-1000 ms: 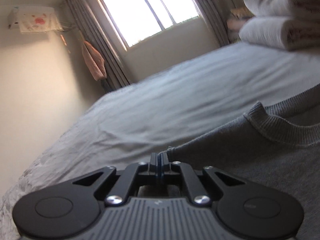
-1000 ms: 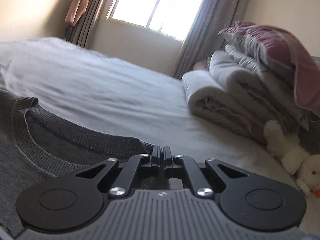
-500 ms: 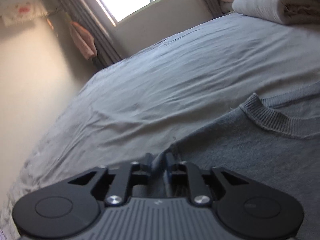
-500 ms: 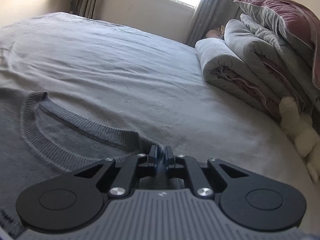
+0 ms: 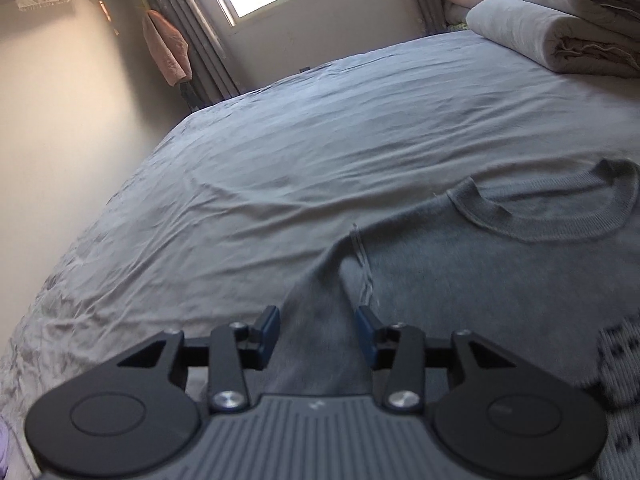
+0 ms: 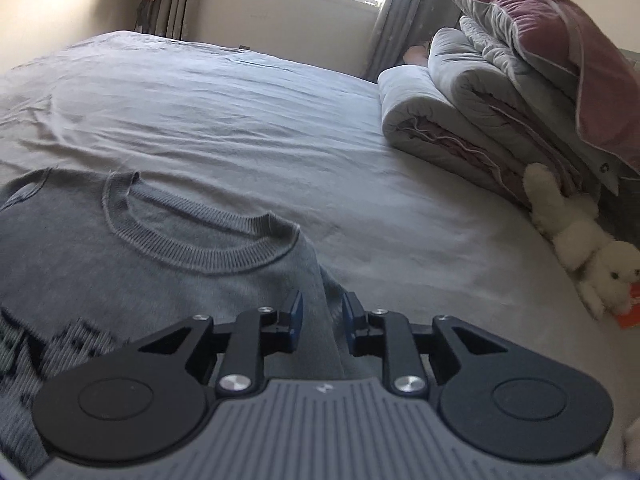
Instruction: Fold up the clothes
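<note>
A grey knit sweater (image 5: 500, 276) with a ribbed round collar (image 6: 200, 256) lies flat on the bed, a dark pattern across its chest. My left gripper (image 5: 318, 322) hovers over the sweater's left shoulder (image 5: 352, 268). Its jaws are opening, and the sleeve fabric lies between the blue pads without being pinched. My right gripper (image 6: 322, 314) is above the right shoulder (image 6: 316, 280). Its jaws are opening too, with a raised ridge of fabric in the gap and the pads off the cloth.
The grey bed sheet (image 5: 320, 160) stretches toward a window wall. Rolled quilts (image 6: 460, 120) and a maroon pillow (image 6: 560, 60) are stacked at the right, beside a white plush toy (image 6: 580, 240). A wall (image 5: 60, 140) borders the bed's left side.
Both grippers went from shut on the sweater's shoulders to open, letting the fabric go. Both have risen and pulled back, so more of the sweater and collar shows.
</note>
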`<state>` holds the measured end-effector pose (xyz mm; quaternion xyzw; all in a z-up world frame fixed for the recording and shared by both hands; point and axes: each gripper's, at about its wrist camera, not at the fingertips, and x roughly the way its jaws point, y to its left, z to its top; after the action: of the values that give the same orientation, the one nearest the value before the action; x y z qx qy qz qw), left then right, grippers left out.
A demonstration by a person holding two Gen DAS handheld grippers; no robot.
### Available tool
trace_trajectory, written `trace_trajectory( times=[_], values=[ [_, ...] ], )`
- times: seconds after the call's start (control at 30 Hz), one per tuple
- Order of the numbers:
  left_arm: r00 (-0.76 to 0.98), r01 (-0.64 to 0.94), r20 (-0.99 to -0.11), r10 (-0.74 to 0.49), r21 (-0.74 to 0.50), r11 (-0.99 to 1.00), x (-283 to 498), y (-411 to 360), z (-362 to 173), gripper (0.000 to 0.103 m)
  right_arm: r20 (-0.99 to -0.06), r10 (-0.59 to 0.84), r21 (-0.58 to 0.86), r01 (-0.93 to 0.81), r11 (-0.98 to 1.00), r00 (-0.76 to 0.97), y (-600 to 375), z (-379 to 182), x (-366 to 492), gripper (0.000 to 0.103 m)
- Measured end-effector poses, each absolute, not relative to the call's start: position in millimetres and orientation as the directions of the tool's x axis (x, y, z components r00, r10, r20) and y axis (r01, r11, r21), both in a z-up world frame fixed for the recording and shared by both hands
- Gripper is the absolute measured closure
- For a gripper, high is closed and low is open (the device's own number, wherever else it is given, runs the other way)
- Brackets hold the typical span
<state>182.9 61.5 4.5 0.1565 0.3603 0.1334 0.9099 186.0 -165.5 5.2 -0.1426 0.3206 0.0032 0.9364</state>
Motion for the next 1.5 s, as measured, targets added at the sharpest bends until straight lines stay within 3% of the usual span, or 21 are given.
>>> trace_trajectory(
  times=[0.8, 1.33, 1.5],
  values=[
    [0.693, -0.089, -0.701, 0.171, 0.153, 0.984, 66.2, 76.1, -3.0, 0.049, -0.625, -0.059, -0.139, -0.037, 0.990, 0.778, -182.0, 14.5, 72.2, 0.075],
    [0.734, -0.103, -0.678, 0.037, -0.057, 0.993, 3.8, 106.5, -23.1, 0.045, -0.612, 0.043, 0.023, -0.037, 0.999, 0.790, -192.6, -4.7, 9.6, 0.068],
    [0.759, -0.035, -0.651, -0.012, -0.060, 0.998, -13.0, 108.1, -26.7, 0.045, -0.630, 0.080, 0.036, -0.074, 0.997, 0.772, -196.3, -10.2, -2.5, 0.066]
  ],
)
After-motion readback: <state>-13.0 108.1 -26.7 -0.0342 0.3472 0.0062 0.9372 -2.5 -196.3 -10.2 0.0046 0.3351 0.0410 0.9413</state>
